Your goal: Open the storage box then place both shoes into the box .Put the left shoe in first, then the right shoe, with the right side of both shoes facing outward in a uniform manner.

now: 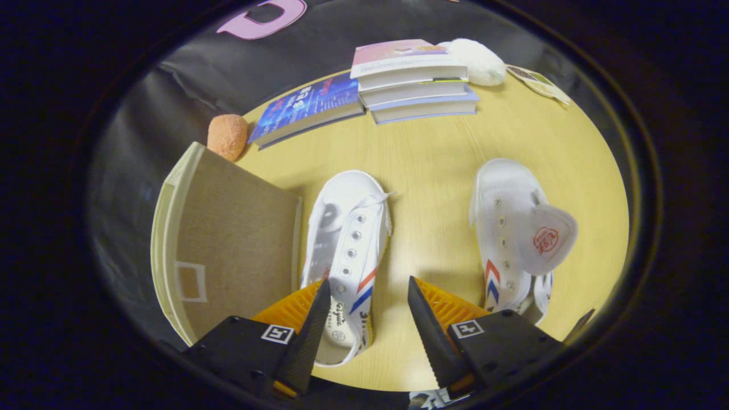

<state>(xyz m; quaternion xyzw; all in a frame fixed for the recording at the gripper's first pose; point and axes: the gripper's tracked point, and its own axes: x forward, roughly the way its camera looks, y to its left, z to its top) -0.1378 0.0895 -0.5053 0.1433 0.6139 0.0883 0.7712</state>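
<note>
Two white canvas shoes with red and blue stripes lie on the wooden table (433, 171). One shoe (350, 250) lies beside the storage box, its heel end between my fingers and close to the left finger. The other shoe (515, 233) lies off to the right, beyond the right finger, its tongue flipped up. The storage box (228, 239) is a beige fabric box with its lid down, left of the near shoe. My gripper (367, 293) hovers above the table, open, with neither finger touching the shoe.
A stack of books (413, 80) and a blue book (310, 108) lie at the table's far side. An orange sponge (228, 135) sits behind the box. A white fluffy item (475, 60) and a paper tag (538, 82) lie far right.
</note>
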